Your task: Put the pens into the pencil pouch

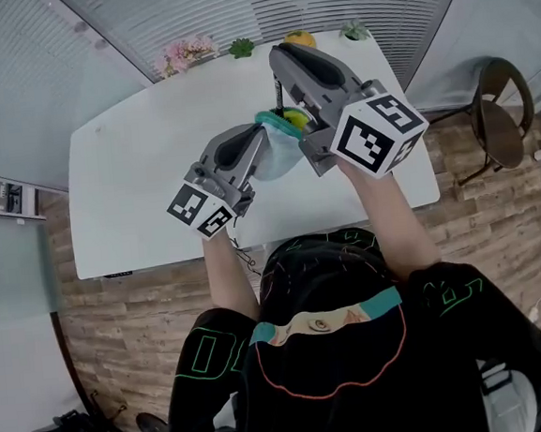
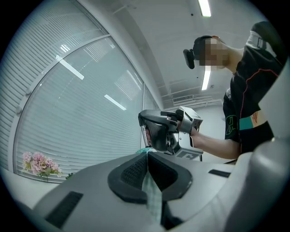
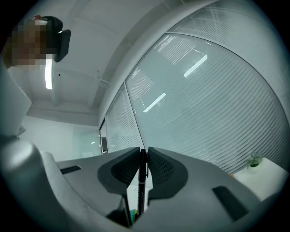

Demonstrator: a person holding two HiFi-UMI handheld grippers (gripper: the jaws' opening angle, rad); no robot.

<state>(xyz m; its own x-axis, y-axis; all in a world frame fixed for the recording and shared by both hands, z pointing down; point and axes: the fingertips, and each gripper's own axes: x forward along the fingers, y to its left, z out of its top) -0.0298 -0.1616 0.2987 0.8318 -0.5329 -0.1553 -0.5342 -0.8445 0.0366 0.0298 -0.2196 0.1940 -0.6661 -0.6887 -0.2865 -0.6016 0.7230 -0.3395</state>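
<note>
Both grippers are raised over the white table. My left gripper is shut on the rim of a translucent pencil pouch with a teal edge, which hangs from it. Something yellow shows in the pouch's mouth. In the left gripper view the pouch fabric is pinched between the jaws of the left gripper. My right gripper is just above the pouch, shut on a black pen that points down at the opening. In the right gripper view the pen stands upright in the right gripper.
Pink flowers, small green plants and a yellow object line the table's far edge. A round stool stands on the wood floor at right. Window blinds run behind the table.
</note>
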